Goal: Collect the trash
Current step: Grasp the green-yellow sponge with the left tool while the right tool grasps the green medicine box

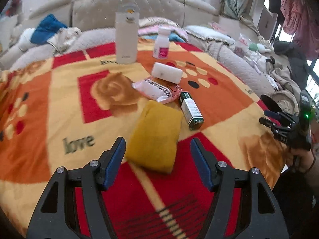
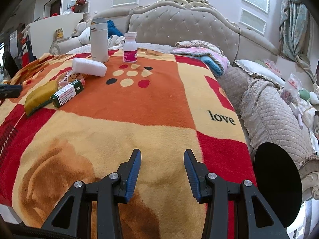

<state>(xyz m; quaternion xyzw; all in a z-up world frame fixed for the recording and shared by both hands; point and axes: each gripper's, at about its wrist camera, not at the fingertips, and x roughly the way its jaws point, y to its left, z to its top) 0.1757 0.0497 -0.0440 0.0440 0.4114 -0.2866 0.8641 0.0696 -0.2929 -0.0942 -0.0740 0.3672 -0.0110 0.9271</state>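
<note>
A big blanket (image 1: 59,103) in red, orange and yellow squares, with the word "love" on it, covers the bed. The left tool (image 1: 157,151) hangs just over the blanket with its two blue fingers (image 1: 114,159) apart, and nothing is pinched between them. The near end of a yellow sponge (image 1: 157,137) lies in the gap between those fingers, but they do not press on it. Just past the sponge lies a pink wrapper (image 1: 157,89), flat and crinkled. A white block (image 1: 167,72) rests partly on top of the wrapper. Right beside the sponge lies a green and white box (image 1: 191,109) on its side. Farther back stand a tall white cup with a lid (image 1: 127,37) and a small white bottle with a pink label (image 1: 161,44), both upright and near each other. The right tool (image 2: 161,171) is well apart from all these things, over a bare yellow part of the blanket. Its blue fingers are apart too, and it holds nothing. A black round thing (image 2: 277,183) sits at the bed's edge next to it. Behind the bed is a padded headboard (image 2: 179,25).
</note>
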